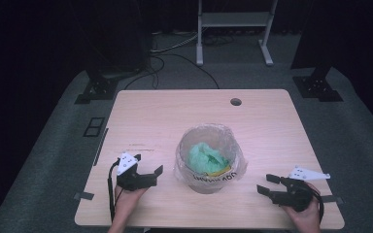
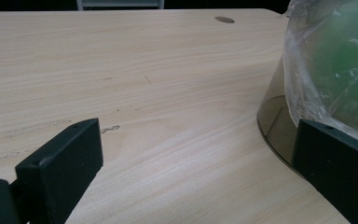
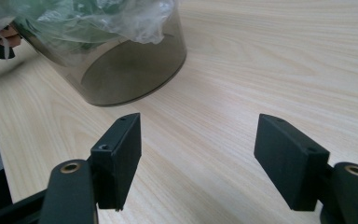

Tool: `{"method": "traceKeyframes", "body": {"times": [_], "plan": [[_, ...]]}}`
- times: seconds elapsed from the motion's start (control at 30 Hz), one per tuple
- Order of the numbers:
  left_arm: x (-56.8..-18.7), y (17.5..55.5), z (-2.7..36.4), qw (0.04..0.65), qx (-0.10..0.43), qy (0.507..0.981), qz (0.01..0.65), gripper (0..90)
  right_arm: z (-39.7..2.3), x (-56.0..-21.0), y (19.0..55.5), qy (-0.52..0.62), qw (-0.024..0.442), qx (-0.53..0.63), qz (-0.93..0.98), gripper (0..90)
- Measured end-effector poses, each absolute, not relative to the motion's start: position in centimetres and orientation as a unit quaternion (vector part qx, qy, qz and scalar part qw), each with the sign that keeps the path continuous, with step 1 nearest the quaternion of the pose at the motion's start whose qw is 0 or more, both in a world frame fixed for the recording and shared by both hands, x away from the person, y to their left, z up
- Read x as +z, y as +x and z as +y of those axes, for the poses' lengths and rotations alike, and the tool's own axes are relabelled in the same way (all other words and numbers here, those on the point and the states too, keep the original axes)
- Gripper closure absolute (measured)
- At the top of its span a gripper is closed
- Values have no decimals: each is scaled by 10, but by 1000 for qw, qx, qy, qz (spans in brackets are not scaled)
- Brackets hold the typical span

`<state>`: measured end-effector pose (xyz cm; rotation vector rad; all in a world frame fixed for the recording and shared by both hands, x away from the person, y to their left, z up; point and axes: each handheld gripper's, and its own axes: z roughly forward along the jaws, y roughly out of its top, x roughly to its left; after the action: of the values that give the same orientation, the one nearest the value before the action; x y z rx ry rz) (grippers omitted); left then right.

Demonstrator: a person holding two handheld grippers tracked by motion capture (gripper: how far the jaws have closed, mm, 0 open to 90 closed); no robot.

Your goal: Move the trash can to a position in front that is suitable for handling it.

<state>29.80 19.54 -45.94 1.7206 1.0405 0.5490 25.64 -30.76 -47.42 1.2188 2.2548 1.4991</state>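
A round see-through bin (image 1: 209, 182) stands in the middle of the wooden table (image 1: 150, 116). It is lined with a clear plastic bag (image 1: 238, 158) whose rim folds over the edge, and green crumpled material (image 1: 205, 156) lies inside. My left gripper (image 1: 148, 165) rests on the table just left of the bin, jaws wide open and empty. In the left gripper view the bin (image 2: 279, 126) sits close to the right jaw. My right gripper (image 1: 267, 183) lies near the front right edge, open and empty, a hand's width from the bin (image 3: 130, 70).
A round cable hole (image 1: 235, 102) sits near the table's far edge. Behind the table stand a white frame (image 1: 233, 29) and black stands (image 1: 97, 87) on grey carpet, with cables on the floor.
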Motion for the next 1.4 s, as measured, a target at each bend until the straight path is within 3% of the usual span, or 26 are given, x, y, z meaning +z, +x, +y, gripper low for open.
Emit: {"method": "traceKeyframes", "body": {"times": [0.67, 1.4], "plan": [[-461, 297, 193, 507, 217, 714, 430, 10, -256, -456, 243, 343, 86, 524, 775, 280], [-461, 298, 192, 510, 211, 710, 437, 10, -202, -444, 267, 309, 97, 493, 808, 263]]}}
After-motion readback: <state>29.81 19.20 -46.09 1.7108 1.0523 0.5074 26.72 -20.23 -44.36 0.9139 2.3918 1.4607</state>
